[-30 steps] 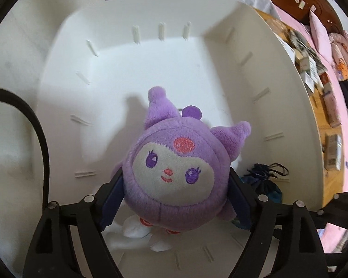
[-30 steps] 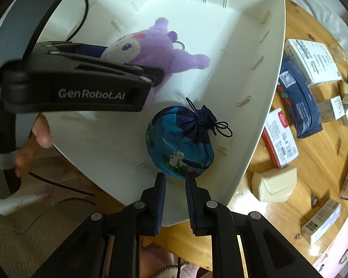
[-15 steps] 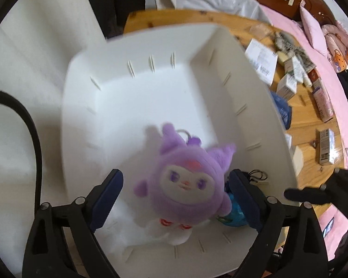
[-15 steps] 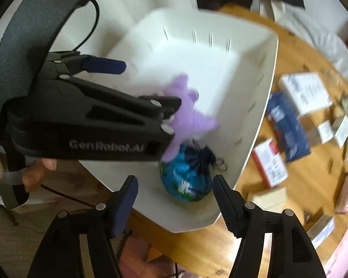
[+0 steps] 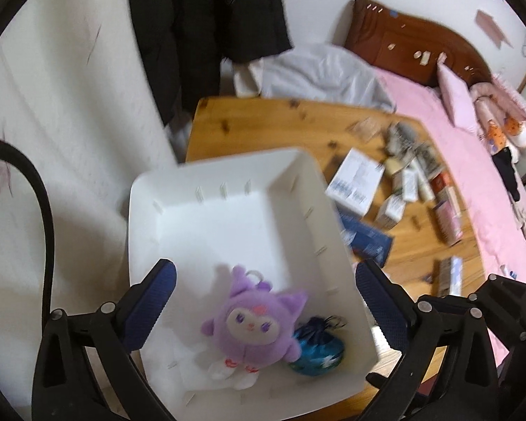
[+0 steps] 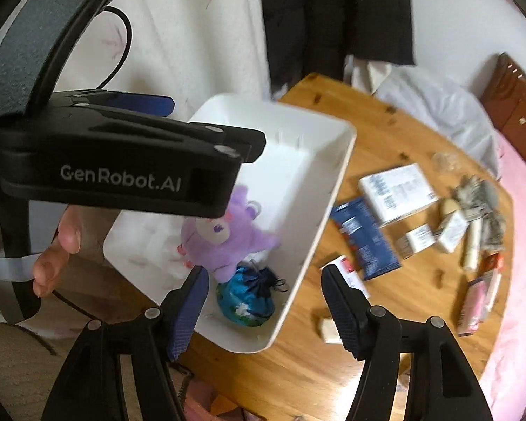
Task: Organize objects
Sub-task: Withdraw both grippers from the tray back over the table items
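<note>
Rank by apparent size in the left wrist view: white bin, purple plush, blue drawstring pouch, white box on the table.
1. white bin, by far the largest.
2. purple plush.
3. white box and blue drawstring pouch: similar; the pouch is partly hidden behind the plush and the box lies farther away, so no ranking.

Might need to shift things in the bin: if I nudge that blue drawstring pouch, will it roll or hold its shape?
The blue drawstring pouch looks round and stuffed, so it may roll slightly. Its fabric probably dents. The purple plush leaning against it could shift too.
</note>
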Demonstrator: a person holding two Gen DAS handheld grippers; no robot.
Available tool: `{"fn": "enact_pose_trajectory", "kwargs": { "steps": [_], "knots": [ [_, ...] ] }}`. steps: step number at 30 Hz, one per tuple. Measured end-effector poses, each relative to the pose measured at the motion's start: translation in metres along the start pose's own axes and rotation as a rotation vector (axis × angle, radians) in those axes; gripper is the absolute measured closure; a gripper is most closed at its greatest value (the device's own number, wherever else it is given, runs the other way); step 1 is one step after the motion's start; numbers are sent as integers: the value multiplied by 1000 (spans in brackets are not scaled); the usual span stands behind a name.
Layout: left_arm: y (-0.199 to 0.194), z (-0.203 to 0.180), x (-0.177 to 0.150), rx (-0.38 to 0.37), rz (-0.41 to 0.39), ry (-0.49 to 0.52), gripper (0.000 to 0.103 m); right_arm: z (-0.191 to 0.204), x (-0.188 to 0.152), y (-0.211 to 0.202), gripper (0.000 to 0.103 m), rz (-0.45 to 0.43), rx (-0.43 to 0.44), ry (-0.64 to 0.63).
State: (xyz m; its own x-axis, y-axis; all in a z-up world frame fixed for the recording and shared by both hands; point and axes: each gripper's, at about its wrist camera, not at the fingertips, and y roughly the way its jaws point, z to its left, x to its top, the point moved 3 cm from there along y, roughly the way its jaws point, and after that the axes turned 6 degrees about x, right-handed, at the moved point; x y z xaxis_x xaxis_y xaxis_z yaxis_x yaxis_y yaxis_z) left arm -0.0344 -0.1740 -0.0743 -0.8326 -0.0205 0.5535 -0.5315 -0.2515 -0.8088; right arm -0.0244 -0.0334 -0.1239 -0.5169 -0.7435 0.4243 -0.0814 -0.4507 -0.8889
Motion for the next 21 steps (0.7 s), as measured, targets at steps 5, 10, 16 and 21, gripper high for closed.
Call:
{"fn": "enact_pose_trajectory", "kwargs": {
  "steps": [5, 10, 16, 21],
  "knots": [
    [-21, -32, 14, -44, -58, 47, 1, -13, 2, -36, 35, -93, -59, 24],
    [-34, -72, 23, -90, -95, 98, 1, -41, -13, -66, 35, -168, -111, 85],
    [-34, -128, 34, -147, -84, 165, 1, -89, -42, -90, 35, -230, -203, 212],
    [-24, -181, 43, -166, -60, 230, 1, -139, -82, -94, 35, -253, -281, 373]
  ]
}}
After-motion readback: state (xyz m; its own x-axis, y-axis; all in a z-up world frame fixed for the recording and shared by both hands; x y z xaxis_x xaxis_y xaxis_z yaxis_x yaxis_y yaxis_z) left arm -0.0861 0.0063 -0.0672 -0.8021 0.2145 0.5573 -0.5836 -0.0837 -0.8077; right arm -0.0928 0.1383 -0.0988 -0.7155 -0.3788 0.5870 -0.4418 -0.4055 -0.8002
